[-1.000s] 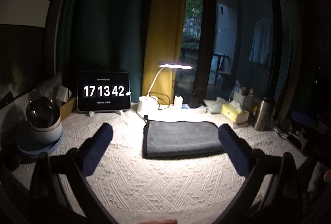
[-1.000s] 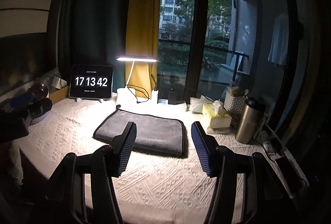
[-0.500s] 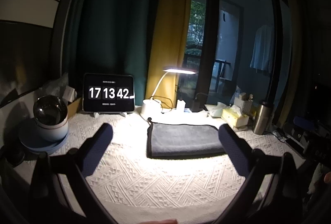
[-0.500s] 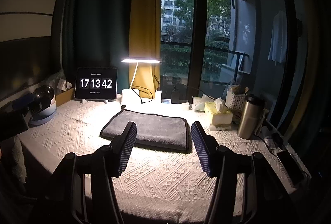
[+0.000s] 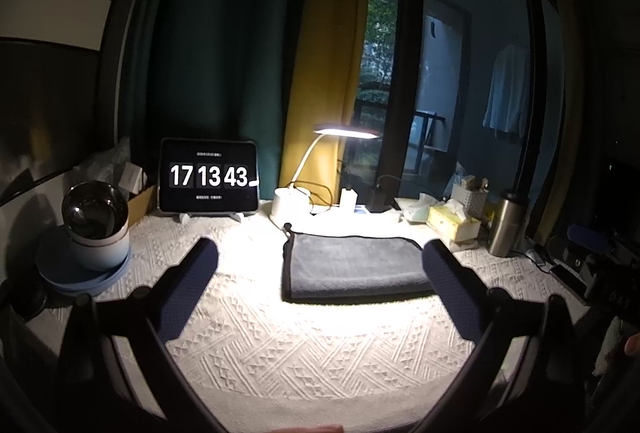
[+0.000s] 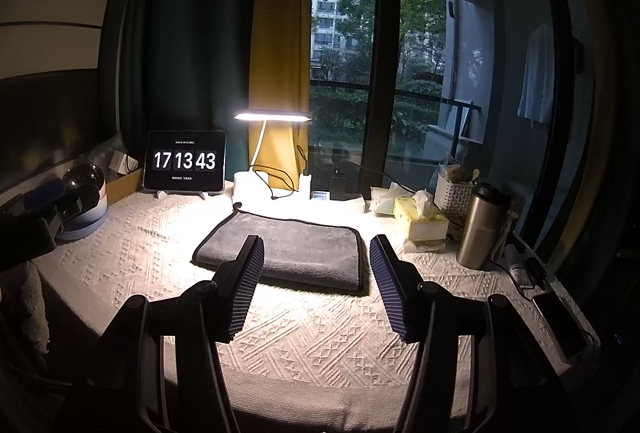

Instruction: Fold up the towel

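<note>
Towel (image 6: 286,253) folded flat beyond both spread, empty hand-held grippers

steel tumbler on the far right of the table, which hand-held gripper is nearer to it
Right. The right hand-held gripper hovers before the towel, the steel tumbler just right; the left hand-held gripper sits farther left.

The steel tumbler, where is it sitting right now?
In the right wrist view the tall stainless steel tumbler stands upright on the table's right side, just right of the yellow tissue box and in front of the white slotted basket.
</note>
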Demonstrator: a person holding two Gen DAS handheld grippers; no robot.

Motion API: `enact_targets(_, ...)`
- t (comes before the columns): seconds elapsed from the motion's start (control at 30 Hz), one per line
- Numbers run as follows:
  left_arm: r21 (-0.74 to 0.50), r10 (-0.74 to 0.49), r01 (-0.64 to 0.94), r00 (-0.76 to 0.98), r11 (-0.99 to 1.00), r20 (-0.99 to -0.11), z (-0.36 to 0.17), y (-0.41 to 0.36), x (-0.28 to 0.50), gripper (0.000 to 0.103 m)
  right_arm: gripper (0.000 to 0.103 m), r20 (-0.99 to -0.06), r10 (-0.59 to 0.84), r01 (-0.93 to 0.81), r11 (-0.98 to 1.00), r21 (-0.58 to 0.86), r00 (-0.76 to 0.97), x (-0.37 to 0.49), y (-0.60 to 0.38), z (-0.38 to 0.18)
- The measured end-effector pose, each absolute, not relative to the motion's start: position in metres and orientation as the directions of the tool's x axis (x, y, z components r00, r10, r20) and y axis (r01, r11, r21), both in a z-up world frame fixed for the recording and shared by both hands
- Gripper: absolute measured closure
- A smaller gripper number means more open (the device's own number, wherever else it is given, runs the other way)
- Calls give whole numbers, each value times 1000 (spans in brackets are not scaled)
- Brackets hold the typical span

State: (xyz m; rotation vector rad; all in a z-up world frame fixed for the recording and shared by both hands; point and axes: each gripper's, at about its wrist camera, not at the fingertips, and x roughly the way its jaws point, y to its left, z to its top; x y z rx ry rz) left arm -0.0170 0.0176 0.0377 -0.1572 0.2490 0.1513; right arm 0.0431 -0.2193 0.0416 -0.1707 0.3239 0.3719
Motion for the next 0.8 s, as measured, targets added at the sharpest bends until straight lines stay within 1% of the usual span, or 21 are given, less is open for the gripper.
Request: enact_targets(0.8, -130, 132, -171, 955, 977, -265, 36, 14, -15, 0, 45, -345, 328, -382, 919, -101, 880, 41, -220, 39)
